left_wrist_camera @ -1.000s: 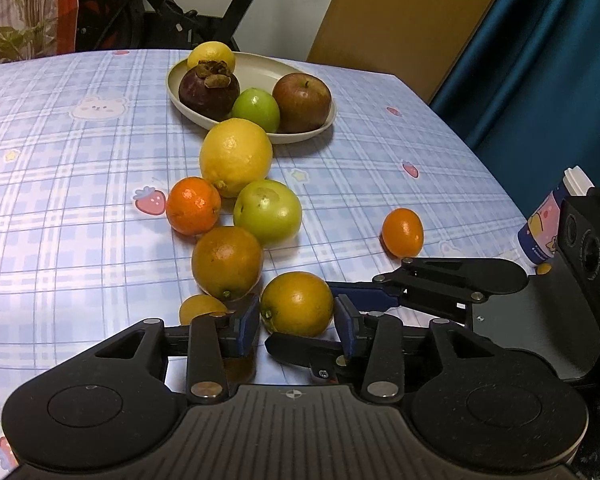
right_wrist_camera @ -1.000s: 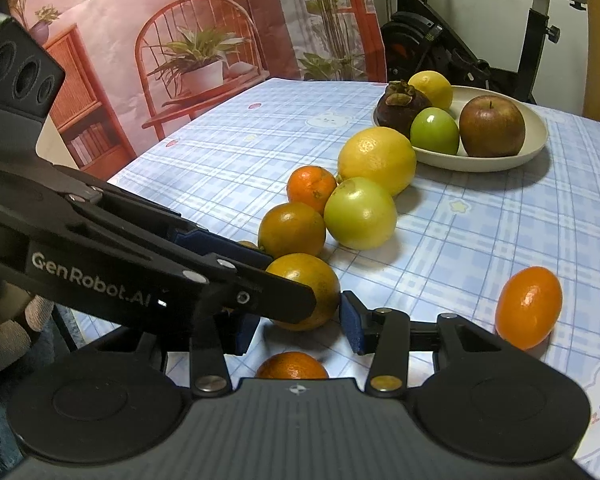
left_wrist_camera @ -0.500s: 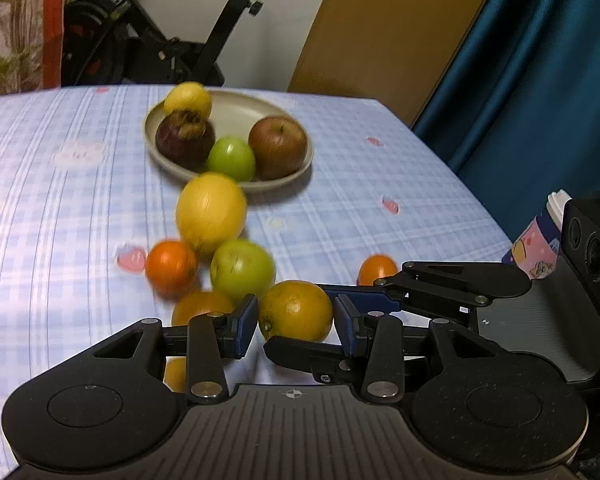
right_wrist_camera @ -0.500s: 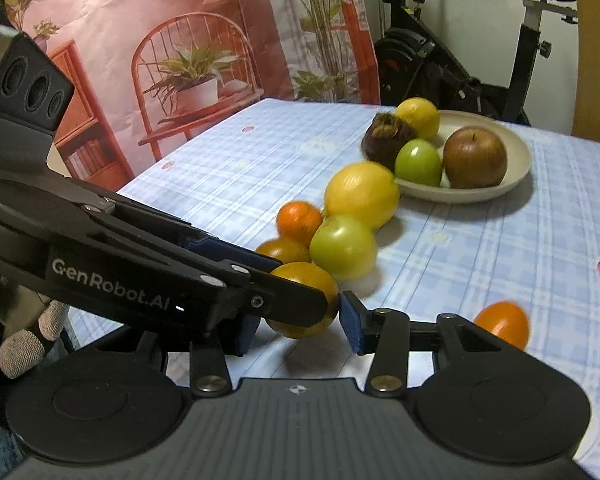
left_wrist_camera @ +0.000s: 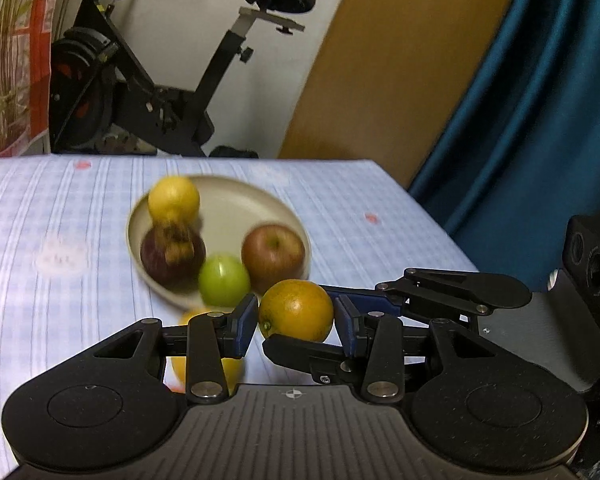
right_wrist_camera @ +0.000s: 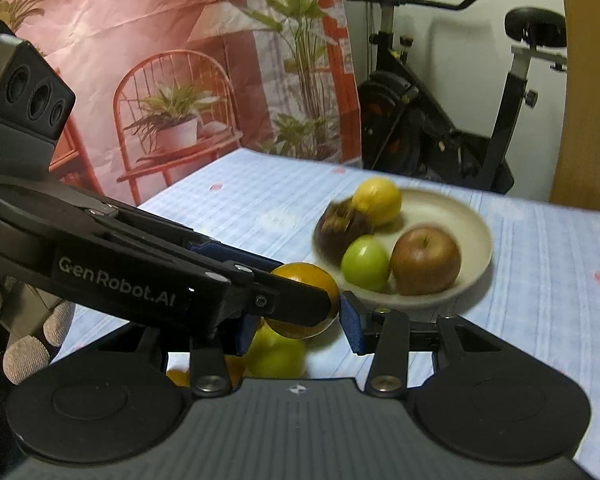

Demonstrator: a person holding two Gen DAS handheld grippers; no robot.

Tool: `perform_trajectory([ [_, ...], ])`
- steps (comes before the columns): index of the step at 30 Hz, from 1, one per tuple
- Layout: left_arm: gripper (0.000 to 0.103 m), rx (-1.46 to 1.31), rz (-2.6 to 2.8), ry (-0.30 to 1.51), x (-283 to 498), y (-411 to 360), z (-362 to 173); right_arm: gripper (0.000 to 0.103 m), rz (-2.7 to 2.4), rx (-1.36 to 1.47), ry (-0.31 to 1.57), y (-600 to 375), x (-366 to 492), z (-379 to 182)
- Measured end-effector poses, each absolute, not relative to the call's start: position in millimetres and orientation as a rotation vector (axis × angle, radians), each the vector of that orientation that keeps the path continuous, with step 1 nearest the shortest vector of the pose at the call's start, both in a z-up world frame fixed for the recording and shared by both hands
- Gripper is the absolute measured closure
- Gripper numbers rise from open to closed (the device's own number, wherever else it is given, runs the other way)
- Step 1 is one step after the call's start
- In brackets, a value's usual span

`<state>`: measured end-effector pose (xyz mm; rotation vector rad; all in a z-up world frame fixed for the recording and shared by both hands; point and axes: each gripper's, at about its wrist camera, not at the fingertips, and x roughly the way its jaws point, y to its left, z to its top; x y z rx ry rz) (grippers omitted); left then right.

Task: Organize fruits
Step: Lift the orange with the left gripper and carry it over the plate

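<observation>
- Nearest: an orange (left_wrist_camera: 296, 309) is sitting between the blue pads of the left gripper (left_wrist_camera: 296, 320), lifted off the table (left_wrist_camera: 40, 208); both pads are looking pressed against its sides, jaws closed about the fruit's width.
- The right gripper (right_wrist_camera: 300, 326) is crossing in at the same spot; one finger is running under the orange and one behind it, so the two tools are crowding one fruit.
- From its own camera the right gripper's pads are standing wider than the orange, right pad clear of it, so it is looking open and holding nothing.
- Just below the grippers, loose fruit is lying on the table: a yellow-green fruit (right_wrist_camera: 278, 354) and bits of orange-coloured ones, mostly hidden.
- Further on, the plate (left_wrist_camera: 260, 204) is holding a green apple (left_wrist_camera: 224, 280), a red apple (left_wrist_camera: 273, 254), a dark purple fruit (left_wrist_camera: 172, 256) and a lemon (left_wrist_camera: 174, 199), all motion-blurred.
- Far back: an exercise bike (left_wrist_camera: 148, 92) and a blue curtain (left_wrist_camera: 540, 100).
- Risks, as a guess: round smooth skin could be slipping from a light pinch; crossed fingers could be knocking the orange loose; dropping it onto the crowded front of the plate could be rolling fruit off the rim.
</observation>
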<state>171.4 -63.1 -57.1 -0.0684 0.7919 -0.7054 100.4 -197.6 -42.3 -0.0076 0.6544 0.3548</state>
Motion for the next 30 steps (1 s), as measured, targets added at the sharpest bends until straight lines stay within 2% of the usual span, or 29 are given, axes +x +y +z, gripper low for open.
perform_trajectory([
  [9,0.059,-0.059,-0.681,0.815,241,-77,-56,0.057,0.354,-0.088,0.617,-205,164,-39],
  [17,0.059,-0.054,-0.647,0.882,295,-90,-75,0.057,0.336,-0.127,0.673,-215,219,-53],
  [30,0.058,-0.051,-0.618,0.921,316,-89,-90,0.057,0.345,-0.05,0.777,-230,263,-80],
])
